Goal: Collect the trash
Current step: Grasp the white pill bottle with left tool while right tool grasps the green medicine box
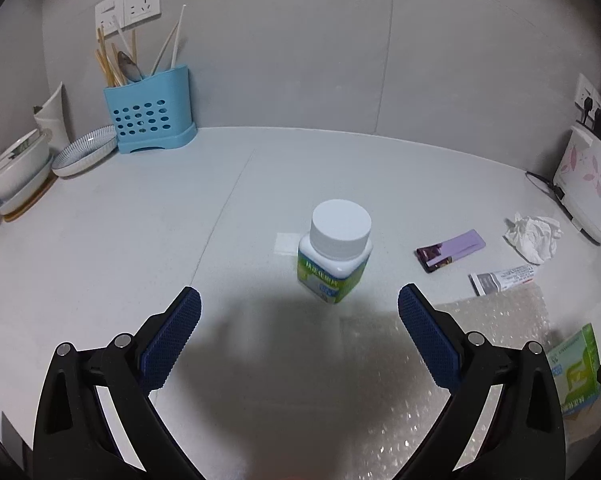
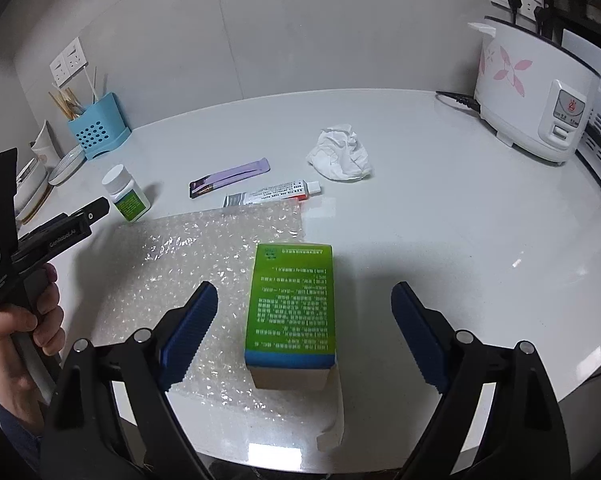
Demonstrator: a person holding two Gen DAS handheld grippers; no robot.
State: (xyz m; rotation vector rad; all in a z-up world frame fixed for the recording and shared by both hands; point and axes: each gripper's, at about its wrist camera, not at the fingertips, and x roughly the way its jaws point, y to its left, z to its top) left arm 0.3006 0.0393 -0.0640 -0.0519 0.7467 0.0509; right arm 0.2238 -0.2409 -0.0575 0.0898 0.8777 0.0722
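Note:
A white-capped pill bottle (image 1: 334, 252) with a green label stands on the white counter, just beyond my open left gripper (image 1: 299, 298), untouched. A green carton (image 2: 290, 308) lies partly on a sheet of bubble wrap (image 2: 172, 256). My right gripper (image 2: 304, 292) straddles the carton with its jaws wide and the pads clear of its sides. Farther back lie a purple wrapper (image 2: 228, 178), a squeezed tube (image 2: 276, 192) and a crumpled tissue (image 2: 338, 152). A hand holds the left gripper at the left edge of the right wrist view.
A flowered rice cooker (image 2: 536, 92) stands plugged in at the back right. A blue utensil holder (image 1: 150, 114), a plate (image 1: 86, 152) and stacked bowls (image 1: 18, 172) line the back left corner. The counter's front edge (image 2: 480, 412) runs close under the right gripper.

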